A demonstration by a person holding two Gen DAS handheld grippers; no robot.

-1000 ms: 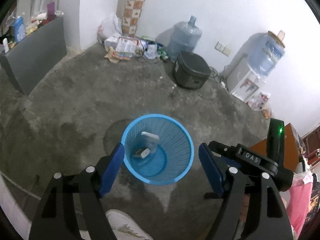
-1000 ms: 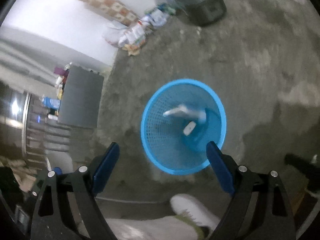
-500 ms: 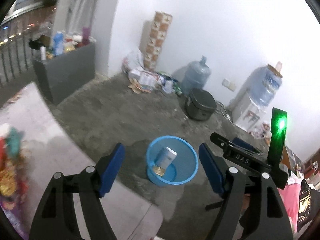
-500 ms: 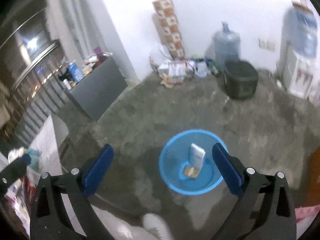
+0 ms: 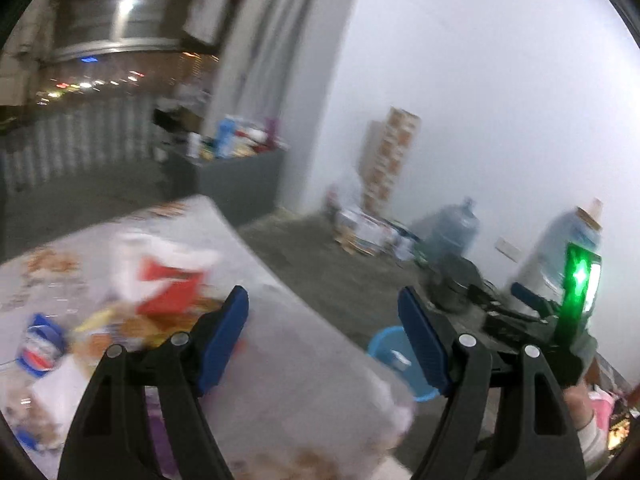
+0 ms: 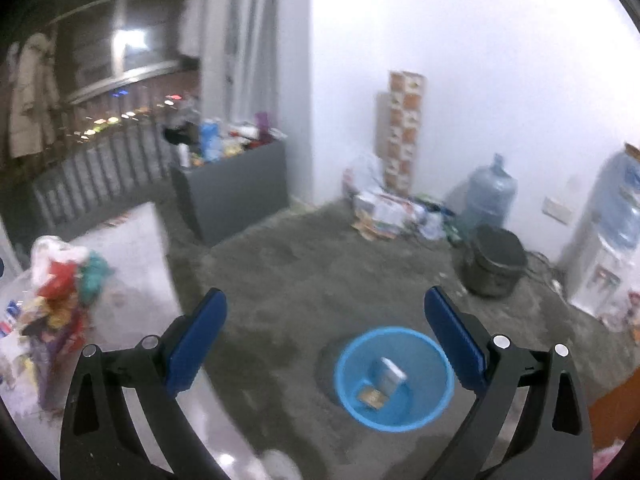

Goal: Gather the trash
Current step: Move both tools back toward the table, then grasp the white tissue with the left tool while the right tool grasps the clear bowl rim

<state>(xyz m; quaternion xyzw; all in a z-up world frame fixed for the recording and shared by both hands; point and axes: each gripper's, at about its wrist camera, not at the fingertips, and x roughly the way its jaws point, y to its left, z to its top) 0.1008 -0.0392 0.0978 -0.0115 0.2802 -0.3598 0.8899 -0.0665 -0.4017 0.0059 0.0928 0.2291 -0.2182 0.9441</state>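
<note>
Pale surface [image 5: 304, 364], left: blurred heap of wrappers [image 5: 160, 292], items indistinct, partly hidden behind left gripper [image 5: 322, 330], spread wide, empty. Floor, right: blue basket [image 6: 394, 378] holding a carton and a packet. Right gripper [image 6: 325, 340] spread wide, empty.

Plastic mesh basket [image 6: 394, 380] on seemingly rough concrete floor [image 6: 300, 280].

Motion blur smears the wrappers [image 5: 160, 300] heaped on the table [image 5: 304, 360] ahead of the left gripper [image 5: 322, 336], their print unreadable. The blue basket [image 5: 416, 380] is partly hidden behind the gripper's right finger [image 5: 420, 340].
</note>
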